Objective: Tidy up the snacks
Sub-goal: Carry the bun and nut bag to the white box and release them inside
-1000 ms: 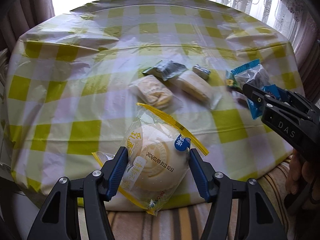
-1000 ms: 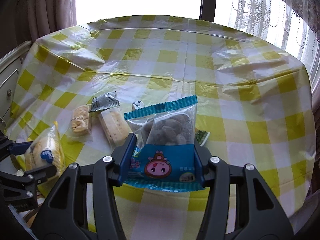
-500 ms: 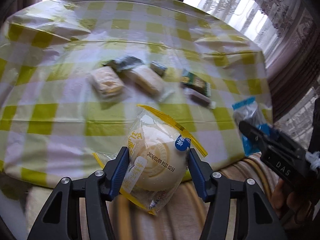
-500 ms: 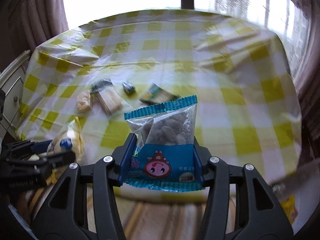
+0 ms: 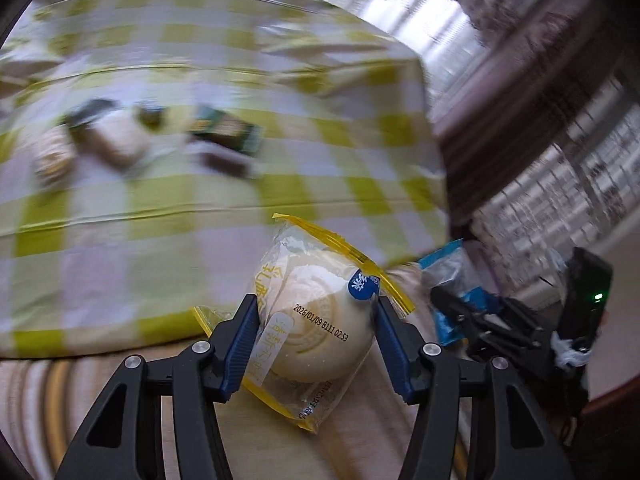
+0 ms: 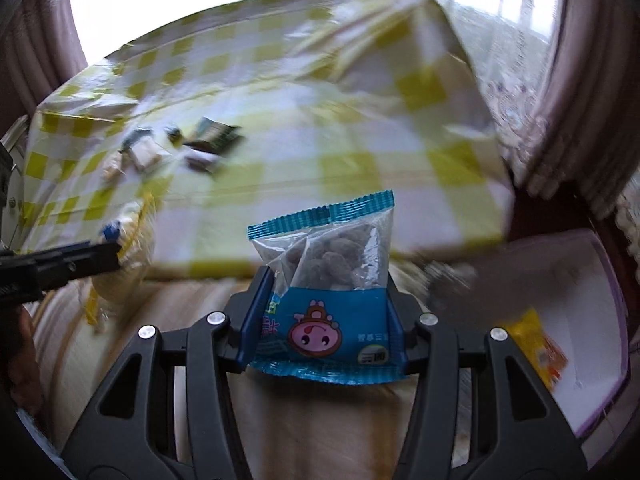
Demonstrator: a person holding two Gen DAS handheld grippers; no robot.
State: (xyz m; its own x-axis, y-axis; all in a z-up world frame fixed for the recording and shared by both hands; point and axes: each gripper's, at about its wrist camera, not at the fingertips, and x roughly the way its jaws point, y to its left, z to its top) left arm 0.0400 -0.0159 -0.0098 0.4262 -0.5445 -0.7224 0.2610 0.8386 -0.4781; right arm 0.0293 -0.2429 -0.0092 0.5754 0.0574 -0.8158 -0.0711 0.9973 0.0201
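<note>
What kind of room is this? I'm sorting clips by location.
Probably a home dining or living room: a table with a yellow checked tablecloth, curtains at a bright window, and wrapped snacks scattered on the table.

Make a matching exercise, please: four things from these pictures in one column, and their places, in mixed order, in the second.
1. bun packet
2. blue snack bag
3. green packet
4. yellow packet

a. lying on the checked tablecloth
b. in the white bin
c. in the left gripper
d. in the right gripper

Pairs: 1-c, 2-d, 3-a, 4-b.
</note>
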